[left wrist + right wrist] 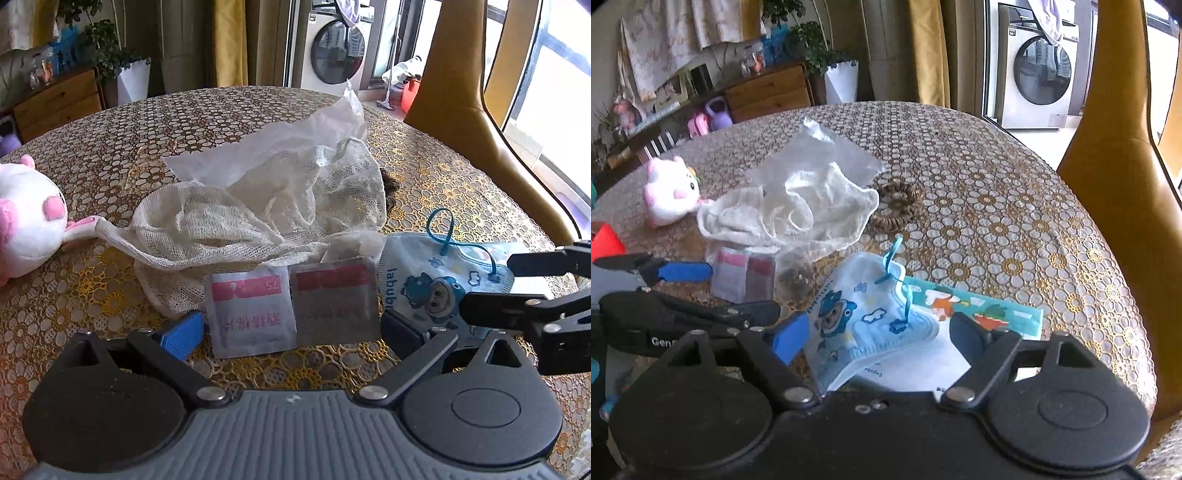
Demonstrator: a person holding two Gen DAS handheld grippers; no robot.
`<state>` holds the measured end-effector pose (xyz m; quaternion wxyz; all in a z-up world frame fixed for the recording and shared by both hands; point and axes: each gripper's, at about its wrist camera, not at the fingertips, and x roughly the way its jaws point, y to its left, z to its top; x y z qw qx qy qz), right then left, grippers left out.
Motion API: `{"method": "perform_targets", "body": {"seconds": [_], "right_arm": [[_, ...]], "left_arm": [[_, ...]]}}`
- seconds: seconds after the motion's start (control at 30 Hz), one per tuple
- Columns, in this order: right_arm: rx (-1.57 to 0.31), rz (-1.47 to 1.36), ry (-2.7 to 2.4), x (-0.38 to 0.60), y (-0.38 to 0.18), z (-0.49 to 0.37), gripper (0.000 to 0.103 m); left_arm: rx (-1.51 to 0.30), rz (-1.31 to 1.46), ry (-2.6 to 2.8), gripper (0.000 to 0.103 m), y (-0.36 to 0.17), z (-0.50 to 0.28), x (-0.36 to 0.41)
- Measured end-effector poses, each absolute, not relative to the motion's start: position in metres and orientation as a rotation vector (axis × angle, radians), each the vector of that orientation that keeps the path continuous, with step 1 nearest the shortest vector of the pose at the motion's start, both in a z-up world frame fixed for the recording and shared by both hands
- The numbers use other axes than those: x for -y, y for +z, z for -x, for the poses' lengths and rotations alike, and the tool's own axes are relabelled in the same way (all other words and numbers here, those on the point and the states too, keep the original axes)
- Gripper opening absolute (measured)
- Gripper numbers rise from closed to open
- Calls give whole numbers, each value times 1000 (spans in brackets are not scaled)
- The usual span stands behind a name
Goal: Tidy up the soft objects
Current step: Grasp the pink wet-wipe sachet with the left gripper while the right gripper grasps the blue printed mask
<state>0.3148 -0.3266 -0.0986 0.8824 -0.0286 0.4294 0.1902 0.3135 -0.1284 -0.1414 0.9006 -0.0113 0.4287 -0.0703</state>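
Note:
Two flat alcohol-wipe packets (291, 310) lie side by side on the table, and my left gripper (291, 328) stands open with one finger on each side of them. Just to their right lies a blue cartoon face mask (871, 317), its ear loops sticking up. My right gripper (879, 332) is open astride the mask, pads not pressing it. Behind the packets a white mesh bag (258, 221) lies crumpled, with a clear plastic bag (295, 147) on top of it. A white and pink plush toy (26, 221) sits at the left.
A brown scrunchie (895, 206) lies beyond the mesh bag. A teal mask wrapper (979, 310) sits under the right gripper's right finger. A yellow chair (1108, 147) stands at the table's right edge. A red object (604, 240) shows at the far left.

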Motion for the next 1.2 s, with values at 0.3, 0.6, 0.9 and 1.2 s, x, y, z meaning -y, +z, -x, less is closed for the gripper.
{"method": "perform_targets", "body": {"seconds": [0.3,0.6,0.9,1.2], "right_arm": [[-866,77,341,321,-104,-314,58],[-841,78,341,318,-102,-310,18],[-832,50,378,321,-100,-302,3],[-804,105,503,314,-91,-290,58]], "left_arm": [[-886,39,-158,99,-145,-317,127],[-860,89,-168,73,-137,-309,120],[-851,129,-173,33,-131,-304,113],[-850,104,-149,15,-128,-301,104]]}}
